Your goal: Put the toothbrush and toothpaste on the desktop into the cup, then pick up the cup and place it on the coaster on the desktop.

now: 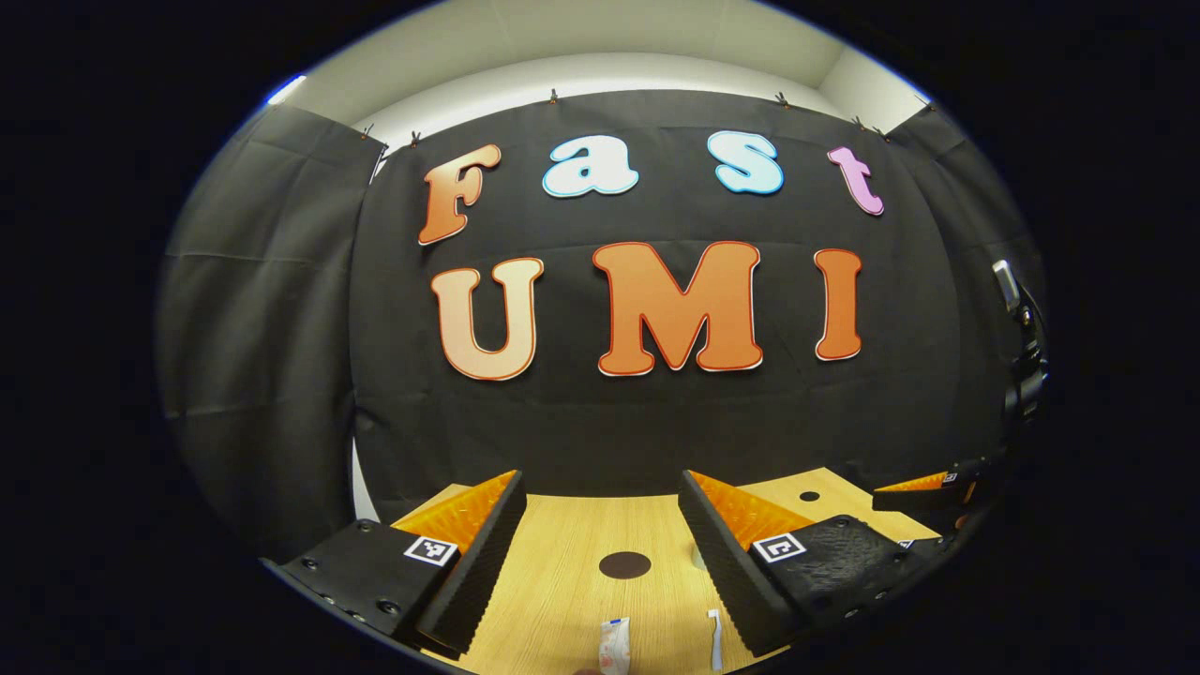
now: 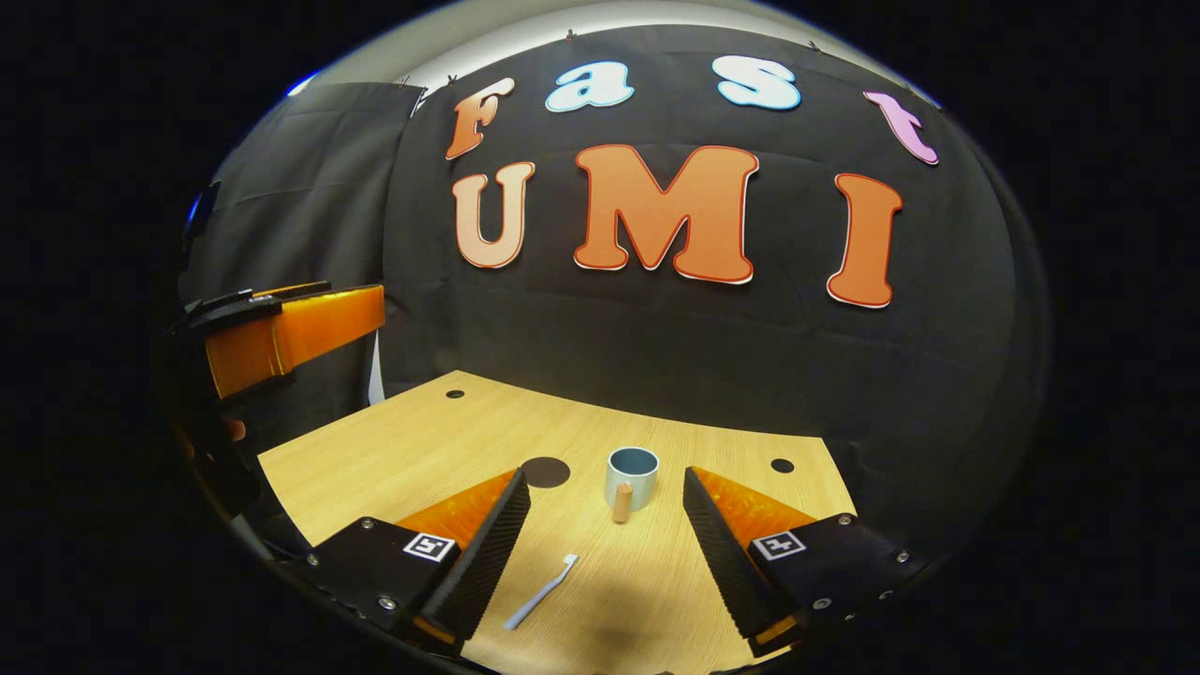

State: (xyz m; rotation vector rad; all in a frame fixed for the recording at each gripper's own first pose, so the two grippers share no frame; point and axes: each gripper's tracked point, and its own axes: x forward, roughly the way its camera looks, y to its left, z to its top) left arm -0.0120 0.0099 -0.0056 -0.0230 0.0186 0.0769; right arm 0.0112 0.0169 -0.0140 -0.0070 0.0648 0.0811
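Pale wooden worktop (image 2: 422, 441) carries everything: white toothbrush (image 2: 542, 591) lies flat between the right gripper (image 2: 600, 534)'s spread, empty fingers, before the blue-grey handled cup (image 2: 631, 478). Best descend squarely across its handle. Left gripper (image 1: 600, 534), likewise open, hangs above the small toothpaste tube (image 1: 614, 645).

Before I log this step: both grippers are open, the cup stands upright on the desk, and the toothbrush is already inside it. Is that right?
Not quite: the toothbrush is not in the cup; it lies flat on the desk nearer the camera, apart from the cup, as the right gripper view shows. The cup does stand upright, and the left gripper and right gripper are open.
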